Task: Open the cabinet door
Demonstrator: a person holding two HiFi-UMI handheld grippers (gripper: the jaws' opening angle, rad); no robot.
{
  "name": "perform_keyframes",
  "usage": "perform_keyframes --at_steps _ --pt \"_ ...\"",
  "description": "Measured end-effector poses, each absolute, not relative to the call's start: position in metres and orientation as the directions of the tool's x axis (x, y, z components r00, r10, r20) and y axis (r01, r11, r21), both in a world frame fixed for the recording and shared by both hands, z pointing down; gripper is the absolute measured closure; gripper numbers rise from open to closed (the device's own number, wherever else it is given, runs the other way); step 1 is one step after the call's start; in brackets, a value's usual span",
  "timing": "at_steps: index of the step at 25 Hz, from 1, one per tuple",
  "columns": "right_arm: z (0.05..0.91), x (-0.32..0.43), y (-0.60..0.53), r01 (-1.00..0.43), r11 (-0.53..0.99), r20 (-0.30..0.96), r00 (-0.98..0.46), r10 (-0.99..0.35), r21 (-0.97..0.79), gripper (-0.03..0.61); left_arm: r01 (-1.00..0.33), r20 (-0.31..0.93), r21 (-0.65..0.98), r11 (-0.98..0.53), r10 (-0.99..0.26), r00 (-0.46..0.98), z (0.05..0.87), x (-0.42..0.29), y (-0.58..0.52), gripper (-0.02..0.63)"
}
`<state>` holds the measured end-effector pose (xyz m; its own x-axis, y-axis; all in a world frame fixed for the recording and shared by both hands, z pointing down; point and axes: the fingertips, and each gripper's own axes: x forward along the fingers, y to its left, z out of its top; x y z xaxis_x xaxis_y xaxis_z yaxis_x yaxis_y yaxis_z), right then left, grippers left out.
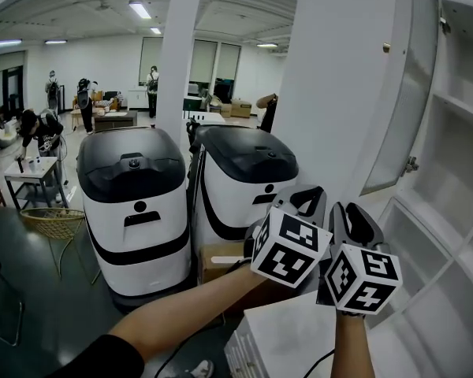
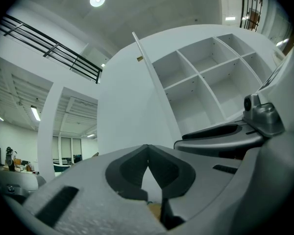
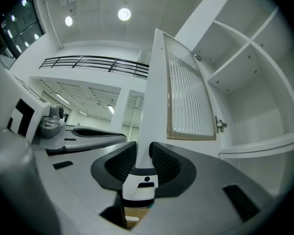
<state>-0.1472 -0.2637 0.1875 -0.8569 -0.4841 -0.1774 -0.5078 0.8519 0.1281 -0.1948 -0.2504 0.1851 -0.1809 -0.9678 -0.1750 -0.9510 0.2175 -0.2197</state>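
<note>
The white cabinet door [image 1: 339, 77] with a ribbed glass panel [image 1: 406, 93] stands swung out from the open shelves [image 1: 449, 172]. Both grippers sit side by side at the door's free edge, low down. My left gripper [image 1: 309, 198] is shut, its tips meeting with nothing between them [image 2: 147, 153], just before the door's outer face [image 2: 132, 106]. My right gripper [image 1: 351, 213] is open; in the right gripper view the door's edge [image 3: 154, 97] runs up through the gap between its jaws [image 3: 142, 153], and the pads do not press on it. The hinge [image 3: 219, 125] shows beside the glass [image 3: 186, 97].
Two white-and-black service robots [image 1: 134, 203] [image 1: 240, 179] stand left of the door, behind a white pillar [image 1: 177, 53]. A white box [image 1: 292, 337] lies below my hands. A wicker basket [image 1: 55, 223], tables and several people are far left.
</note>
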Motion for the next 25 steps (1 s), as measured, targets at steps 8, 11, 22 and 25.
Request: perform_keyframes --at_steps 8,11,22,25 --pt "0.187 -0.173 -0.268 -0.489 0.863 -0.182 -0.866 -0.465 0.124 0.479 -0.944 -0.173 -0.216 0.248 -0.962 -0.212 0.188 -0.219 -0.247 0.603" --pt "0.187 -0.181 -0.271 -0.488 0.863 -0.185 -0.867 -0.463 0.127 0.479 -0.942 -0.173 -0.212 0.259 -0.959 -0.225 0.190 -0.228 -0.246 0.603" --pt "0.187 -0.193 -0.275 -0.492 0.861 -0.183 -0.865 -0.467 0.129 0.477 -0.942 -0.165 -0.188 0.278 -0.954 -0.249 0.196 -0.245 -0.240 0.603" --pt "0.187 -0.188 -0.272 -0.490 0.863 -0.182 -0.866 -0.466 0.124 0.479 -0.946 -0.157 -0.179 0.270 -0.957 -0.243 0.201 -0.242 -0.238 0.603"
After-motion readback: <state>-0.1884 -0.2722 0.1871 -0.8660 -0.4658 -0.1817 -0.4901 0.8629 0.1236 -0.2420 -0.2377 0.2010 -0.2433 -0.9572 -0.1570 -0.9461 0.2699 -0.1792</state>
